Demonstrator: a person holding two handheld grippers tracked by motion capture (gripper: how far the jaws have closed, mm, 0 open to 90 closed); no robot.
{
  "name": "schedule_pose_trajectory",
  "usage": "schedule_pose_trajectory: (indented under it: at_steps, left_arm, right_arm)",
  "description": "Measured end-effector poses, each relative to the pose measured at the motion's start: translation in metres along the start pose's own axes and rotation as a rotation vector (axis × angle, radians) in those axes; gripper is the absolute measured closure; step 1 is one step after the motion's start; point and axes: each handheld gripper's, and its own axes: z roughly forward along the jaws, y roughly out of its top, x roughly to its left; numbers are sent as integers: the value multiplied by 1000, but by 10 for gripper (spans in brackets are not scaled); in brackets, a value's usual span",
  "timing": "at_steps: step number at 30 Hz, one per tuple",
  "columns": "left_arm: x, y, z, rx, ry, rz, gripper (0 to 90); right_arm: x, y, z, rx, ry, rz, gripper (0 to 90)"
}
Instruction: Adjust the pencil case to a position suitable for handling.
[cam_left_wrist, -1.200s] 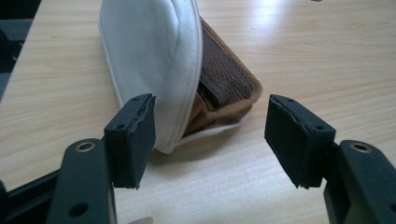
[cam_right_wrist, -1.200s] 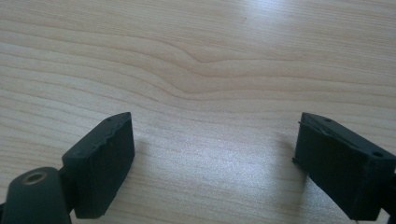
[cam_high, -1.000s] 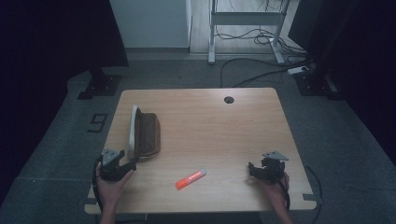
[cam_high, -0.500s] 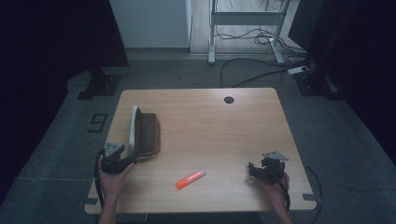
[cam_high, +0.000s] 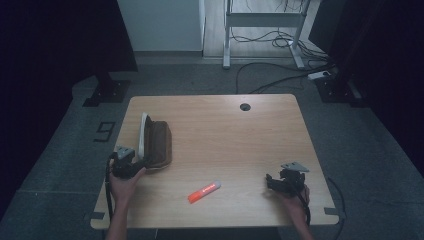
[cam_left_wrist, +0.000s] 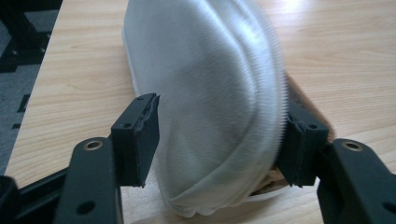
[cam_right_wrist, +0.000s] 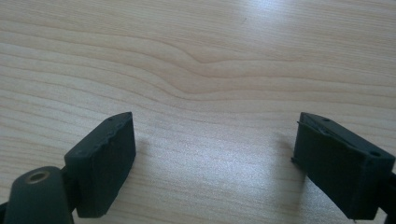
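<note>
Brown pouch (cam_high: 159, 144) with white lining (cam_left_wrist: 210, 93), near the worktop's (cam_high: 250, 140) left edge. Left claw (cam_left_wrist: 217, 140) straddles its near end, jaws just closing, left pad not yet touching: grasp step. Next: squeeze fully. Right claw (cam_right_wrist: 224, 158) spread, empty.

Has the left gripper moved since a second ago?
Yes. The left gripper crept up the table toward the pouch, its closing jaws now around the near end.
</note>
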Motion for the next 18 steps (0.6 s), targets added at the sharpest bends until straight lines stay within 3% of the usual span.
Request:
schedule_pose_trajectory:
  at_steps: [6,18]
  left_arm:
    - [2,0,6,3,2,-3,479]
    - [13,-1,6,11,70,-42,746]
  right_arm:
    - [0,0,0,0,0,0,125]
    - [0,0,0,0,0,0,125]
